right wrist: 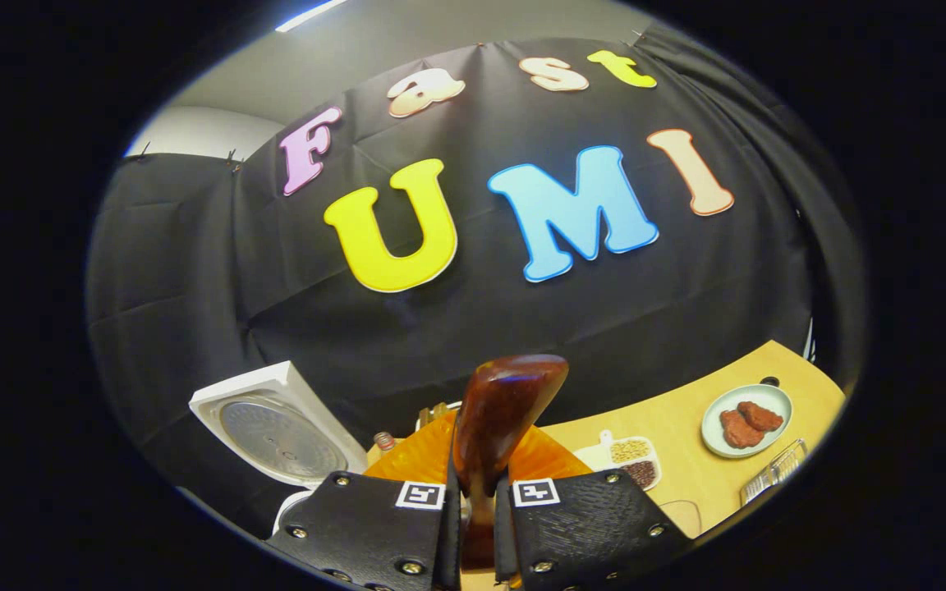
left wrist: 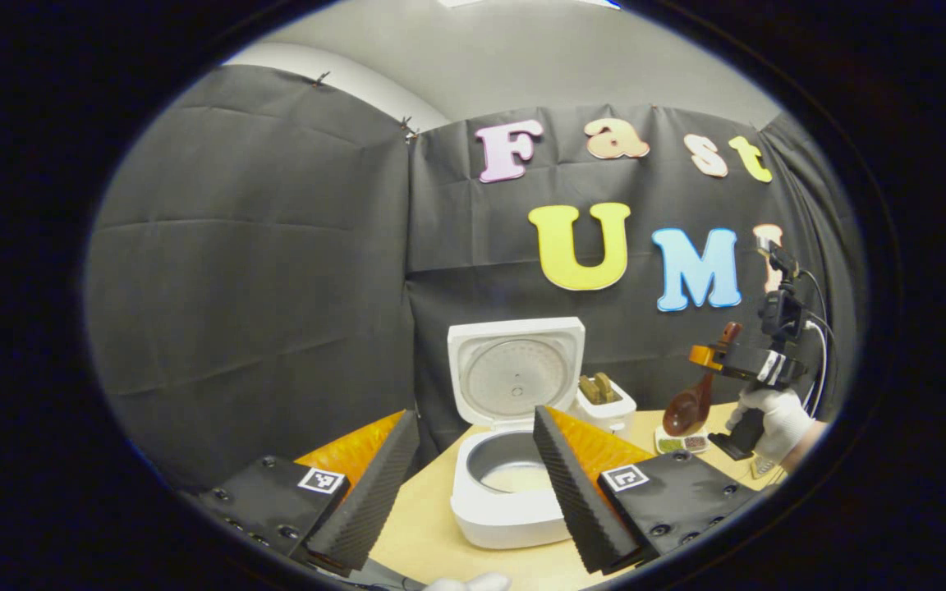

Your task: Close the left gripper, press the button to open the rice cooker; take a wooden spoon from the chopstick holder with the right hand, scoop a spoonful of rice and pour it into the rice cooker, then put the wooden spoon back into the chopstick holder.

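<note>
The white rice cooker [left wrist: 506, 513] stands on the table with its lid [left wrist: 516, 373] raised; something pale lies in the inner pot. My left gripper [left wrist: 469, 501] is open, and its two fingers frame the cooker from in front. Behind the cooker stands the white chopstick holder [left wrist: 604, 402] with wooden pieces in it. To the right, a gloved hand [left wrist: 777, 419] holds my right gripper [left wrist: 707, 357] above the table, shut on the dark wooden spoon [left wrist: 691, 406], whose bowl hangs down. In the right gripper view, the spoon [right wrist: 506, 410] sticks out between the shut fingers of my right gripper [right wrist: 477, 509].
A small divided dish of grains [right wrist: 633, 460] sits on the wooden table [right wrist: 686, 427], with a plate of brown pieces [right wrist: 746, 420] and a wire rack [right wrist: 777, 472] farther right. The cooker lid [right wrist: 280, 435] stands at the left. Black cloth walls close off the back.
</note>
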